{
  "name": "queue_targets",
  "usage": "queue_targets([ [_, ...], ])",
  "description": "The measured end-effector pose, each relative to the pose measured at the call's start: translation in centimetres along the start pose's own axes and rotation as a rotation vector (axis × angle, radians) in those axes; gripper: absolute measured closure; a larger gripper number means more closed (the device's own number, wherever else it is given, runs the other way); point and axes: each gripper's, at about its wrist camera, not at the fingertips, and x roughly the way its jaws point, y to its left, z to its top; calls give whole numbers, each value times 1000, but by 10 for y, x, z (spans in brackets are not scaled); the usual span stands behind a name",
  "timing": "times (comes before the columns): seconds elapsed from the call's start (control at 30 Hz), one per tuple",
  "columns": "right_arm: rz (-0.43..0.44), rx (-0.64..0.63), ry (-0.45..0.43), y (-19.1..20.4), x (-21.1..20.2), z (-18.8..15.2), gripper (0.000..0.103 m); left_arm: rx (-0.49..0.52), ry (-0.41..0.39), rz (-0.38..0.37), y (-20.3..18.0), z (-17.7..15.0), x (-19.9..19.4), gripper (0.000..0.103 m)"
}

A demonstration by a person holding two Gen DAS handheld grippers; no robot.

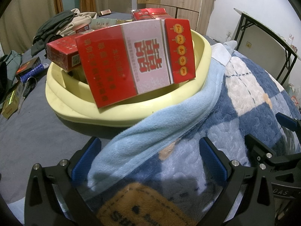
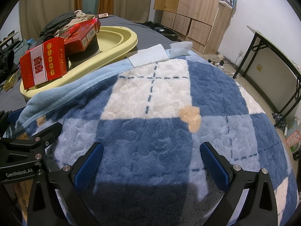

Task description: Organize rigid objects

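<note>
A pale yellow basin [image 1: 131, 111] sits on the bed and holds several red boxes. The biggest, a red and white carton [image 1: 135, 60], leans on the basin's near rim. A smaller red box [image 1: 62, 54] lies to its left and another [image 1: 150, 14] behind. My left gripper [image 1: 150, 160] is open and empty, low over the blue blanket [image 1: 244, 103], short of the basin. In the right wrist view the basin [image 2: 116, 41] and carton [image 2: 43, 62] are far left. My right gripper [image 2: 150, 162] is open and empty over the blanket [image 2: 150, 131].
Loose small boxes [image 1: 30, 67] and a metal spoon [image 1: 26, 90] lie on the grey sheet left of the basin. Piled clothes [image 1: 62, 24] are behind. A folding table [image 2: 278, 64] and wooden cabinets [image 2: 193, 15] stand to the right beyond the bed.
</note>
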Motion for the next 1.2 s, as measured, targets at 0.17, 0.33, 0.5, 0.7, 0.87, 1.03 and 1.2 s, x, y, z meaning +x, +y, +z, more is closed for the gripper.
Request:
queue_targets([
  [0.17, 0, 0, 0, 0, 0, 0, 0, 1, 0, 2, -1, 0, 0, 0],
  [0.33, 0, 0, 0, 1, 1, -1, 0, 0, 0, 0, 0, 0, 0, 0],
  [0.5, -1, -1, 0, 1, 1, -1, 0, 5, -1, 7, -2, -1, 0, 0],
  [0.7, 0, -2, 0, 1, 0, 0, 0, 4, -3, 6, -1, -1, -1, 0],
  [0.87, 0, -2, 0, 0, 0, 0, 0, 5, -1, 7, -1, -1, 0, 0],
  [1.03, -1, -2, 0, 1, 0, 0, 0, 5, -1, 6, -1, -1, 0, 0],
  [1.2, 0, -2, 0, 1, 0, 0, 0, 6, -2, 8, -1, -1, -1, 0],
])
